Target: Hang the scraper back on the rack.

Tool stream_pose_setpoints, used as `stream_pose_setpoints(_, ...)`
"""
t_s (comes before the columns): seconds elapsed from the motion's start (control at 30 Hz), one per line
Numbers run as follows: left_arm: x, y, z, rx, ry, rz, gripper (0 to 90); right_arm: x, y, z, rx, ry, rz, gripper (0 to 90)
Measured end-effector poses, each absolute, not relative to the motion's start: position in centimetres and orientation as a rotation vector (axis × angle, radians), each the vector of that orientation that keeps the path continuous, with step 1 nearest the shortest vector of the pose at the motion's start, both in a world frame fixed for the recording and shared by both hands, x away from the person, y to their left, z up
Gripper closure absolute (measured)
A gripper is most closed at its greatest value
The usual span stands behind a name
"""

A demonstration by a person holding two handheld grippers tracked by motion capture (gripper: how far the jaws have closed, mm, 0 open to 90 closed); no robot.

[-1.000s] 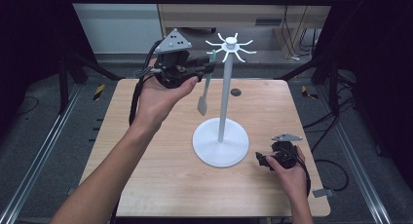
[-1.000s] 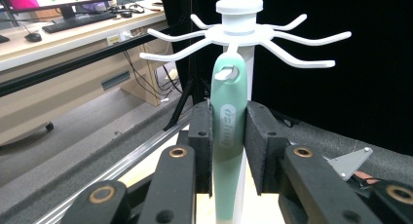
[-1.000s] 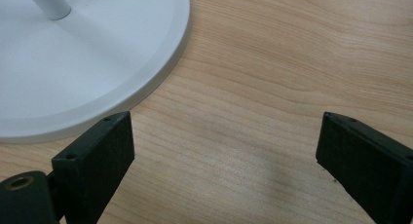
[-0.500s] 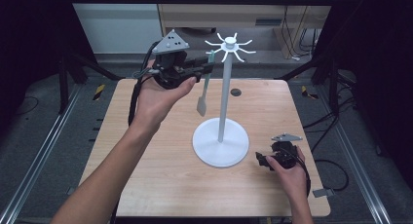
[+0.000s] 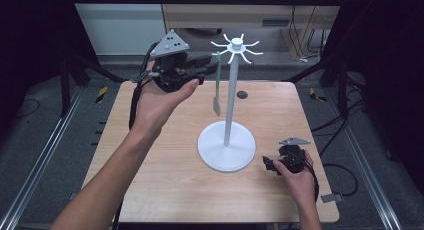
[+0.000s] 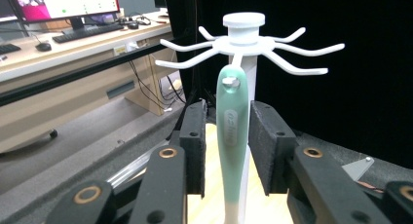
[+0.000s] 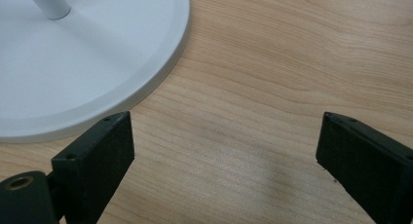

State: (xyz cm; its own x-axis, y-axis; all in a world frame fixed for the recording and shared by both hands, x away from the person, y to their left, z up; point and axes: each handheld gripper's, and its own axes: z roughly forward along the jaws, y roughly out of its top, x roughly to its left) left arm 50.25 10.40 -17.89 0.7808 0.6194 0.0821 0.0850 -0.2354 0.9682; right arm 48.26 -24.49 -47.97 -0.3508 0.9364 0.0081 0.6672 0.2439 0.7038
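A white stand point(image 5: 229, 105) with a round base point(image 5: 226, 149) and a ring of hooks point(image 6: 243, 39) on top rises from the middle of the wooden table point(image 5: 165, 175). A utensil with a pale green handle point(image 6: 232, 136) hangs from one hook, its blade point(image 5: 216, 106) dangling beside the pole. My left gripper point(image 5: 212, 61) is held high at the hooks. Its jaws have just been opening, and the handle hangs between them with a gap on each side. My right gripper point(image 5: 267, 164) rests open on the table by the base point(image 7: 87, 63), with nothing between its jaws.
A small dark round spot point(image 5: 242, 94) marks the table behind the stand. Metal rails point(image 5: 45, 155) run along both sides of the table. A desk with a keyboard point(image 6: 87, 31) and a monitor stands beyond the table's far edge.
Both hands stay where they were. The left jaws look a touch wider around the hanging handle.
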Motion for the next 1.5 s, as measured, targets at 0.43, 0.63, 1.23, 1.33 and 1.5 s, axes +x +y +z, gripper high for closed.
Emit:
stream_pose_setpoints(0.43,48.1,13.1,-18.8,1.765,0.547,0.596,49.9,48.2,-24.4,-47.9,1.465,2.104,0.871,7.3)
stream_pose_setpoints(0.63,47.2,14.2,-19.6,1.771,0.53,0.604,34.0,48.2,-24.4,-48.0,1.468,2.102,0.871,7.3)
stream_pose_setpoints(1.23,44.7,14.8,-24.9,1.885,0.491,0.613,10.7,48.2,-24.4,-48.0,1.468,2.105,0.863,7.3)
stream_pose_setpoints(1.33,44.4,15.1,-26.2,1.888,0.5,0.605,10.3,48.2,-24.4,-48.0,1.473,2.103,0.865,7.3)
stream_pose_setpoints(1.5,44.2,16.0,-28.1,1.894,0.517,0.601,10.1,48.2,-24.3,-48.0,1.47,2.108,0.861,7.3)
